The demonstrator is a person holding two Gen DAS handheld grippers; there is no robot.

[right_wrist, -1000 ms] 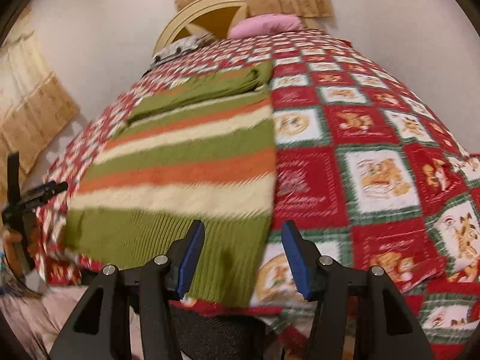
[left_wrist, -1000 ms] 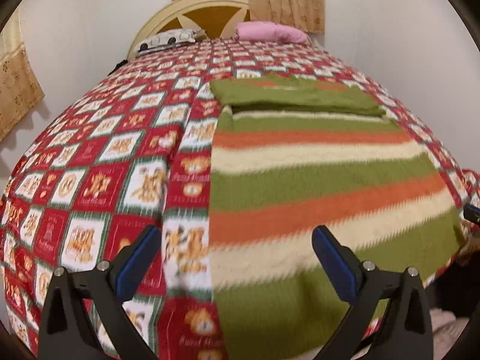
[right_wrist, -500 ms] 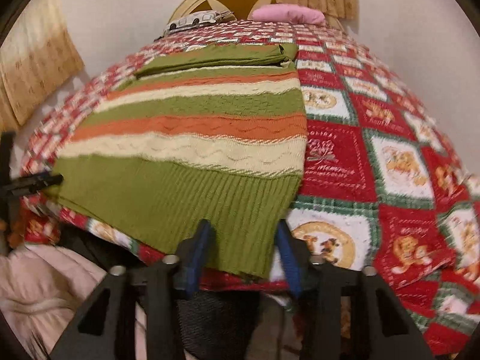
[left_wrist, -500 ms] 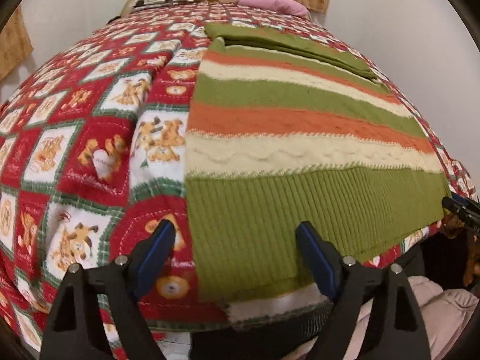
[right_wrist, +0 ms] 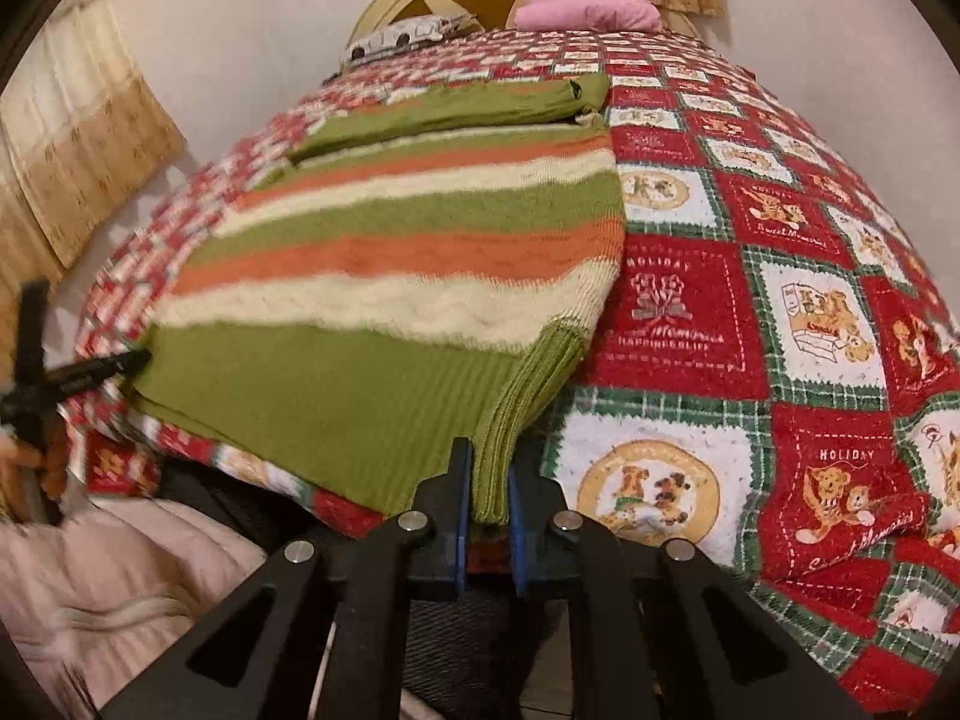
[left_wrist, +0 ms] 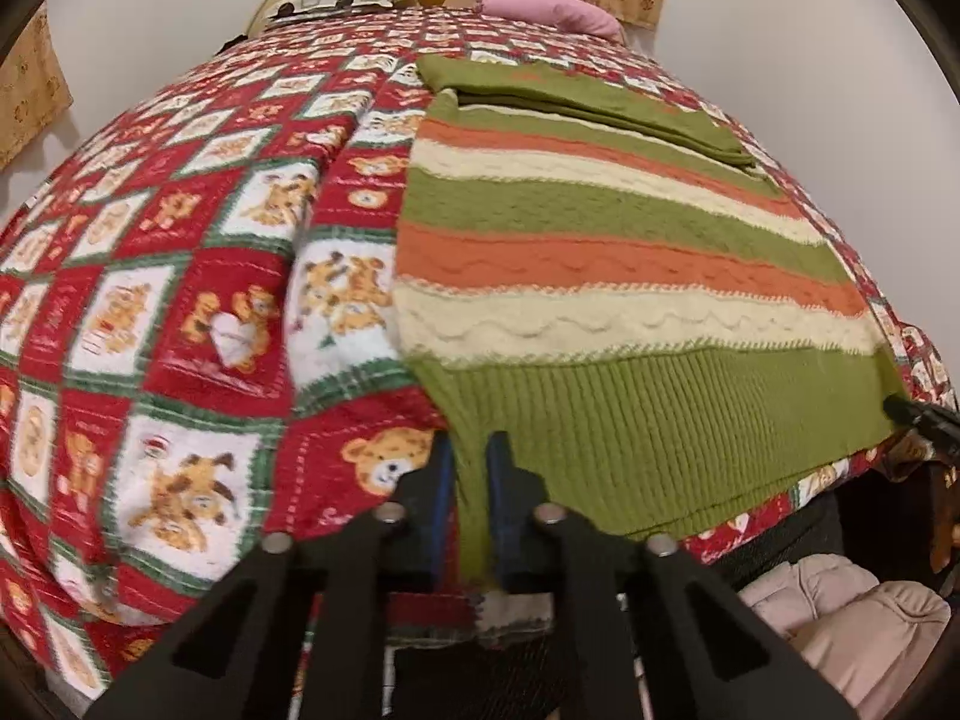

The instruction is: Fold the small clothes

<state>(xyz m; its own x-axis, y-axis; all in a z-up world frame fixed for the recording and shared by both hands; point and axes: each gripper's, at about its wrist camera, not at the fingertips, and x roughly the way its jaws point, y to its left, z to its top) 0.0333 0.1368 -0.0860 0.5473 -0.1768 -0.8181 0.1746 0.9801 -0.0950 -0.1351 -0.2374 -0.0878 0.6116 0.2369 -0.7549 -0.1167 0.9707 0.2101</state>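
Left tool: my left tool (left_wrist: 468,498) has just been closing, and its blue pads now pinch the near left corner of the sweater's ribbed green hem, with the fabric bunched up between them.
Sweater: the striped knit sweater (left_wrist: 600,276) lies flat on the bed, hem toward me and overhanging the near edge a little; its green sleeves are folded across the far end.
Stripes: green, orange and cream bands run straight across, so the body looks smooth and square.
Handling: I judge it soft and limp, fairly thick for a small garment and not slippery; it should drape and sag between two grips, and the knit will stretch if I pull hard.
Where to hold: the ribbed hem corners are the firmest, thickest part, so they look like the right purchase for carrying the hem up toward the sleeves.
Bed cover: the red patchwork bedspread (left_wrist: 180,312) with bear prints is fuzzy and may drag on the knit, so I would lift rather than slide.
Right tool: my right tool (right_wrist: 489,510) has also just been closing, and it grips the near right hem corner, where the layers stand pleated between the pads.
Far end: a pink pillow (right_wrist: 588,15) sits by the headboard, well apart from the sweater.
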